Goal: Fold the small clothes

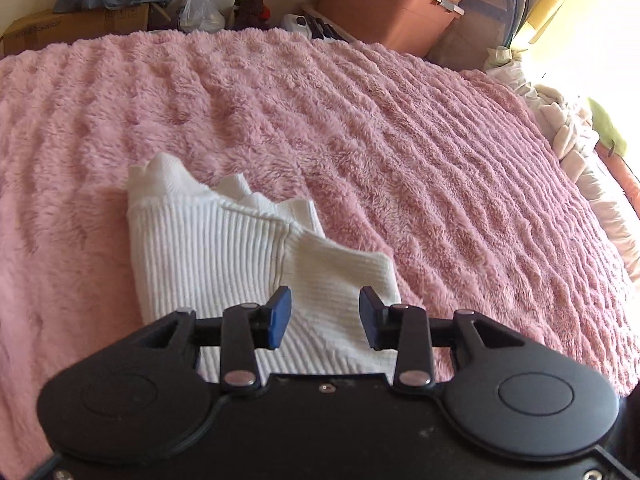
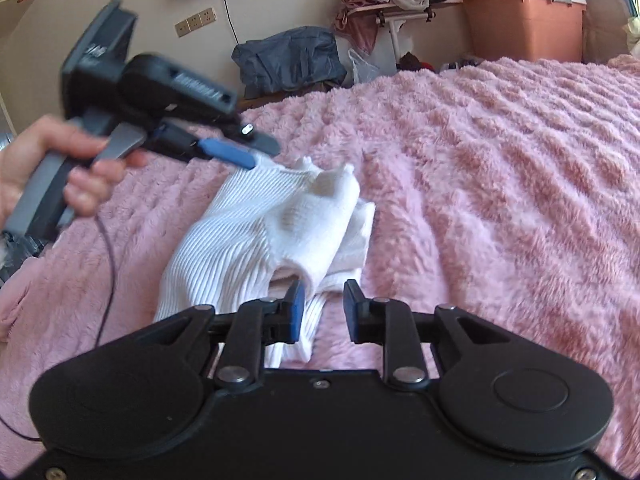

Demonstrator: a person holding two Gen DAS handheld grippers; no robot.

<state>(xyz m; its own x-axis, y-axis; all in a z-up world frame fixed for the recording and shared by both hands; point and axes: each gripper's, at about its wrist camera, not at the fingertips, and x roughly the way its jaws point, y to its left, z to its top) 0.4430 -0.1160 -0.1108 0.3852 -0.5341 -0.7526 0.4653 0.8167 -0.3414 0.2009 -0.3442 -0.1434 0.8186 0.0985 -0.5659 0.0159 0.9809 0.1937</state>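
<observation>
Left gripper (image 1: 325, 318): jaws released, blue pads (image 1: 280, 316) parted above the ribbed near end of the white sock (image 1: 224, 248), no cloth pinched between them. Right gripper (image 2: 323, 310): jaws released as well, left pad (image 2: 297, 308) just beside the sock's open cuff, right pad over bare blanket, nothing grasped.

White sock (image 2: 260, 232): lies crumpled on the pink fluffy blanket (image 1: 400, 140), ribbed leg toward 7 o'clock in the right wrist view, toe bunched toward 1 o'clock over a second white layer underneath. In the left wrist view, spread from 6 o'clock up toward 10 o'clock.

Left gripper (image 2: 236, 154) seen from the right wrist view at 10 o'clock, blurred, tip at the sock's far edge; contact not determinable. Held by a hand (image 2: 60, 168) at 9 o'clock, thin cable hanging below.

Beyond the blanket: pink storage bin (image 1: 384, 4) at 1 o'clock, plastic bag (image 1: 200, 8) at 11 o'clock, cardboard box (image 1: 76, 24) at 10 o'clock, blue bag (image 2: 288, 60) against the wall
</observation>
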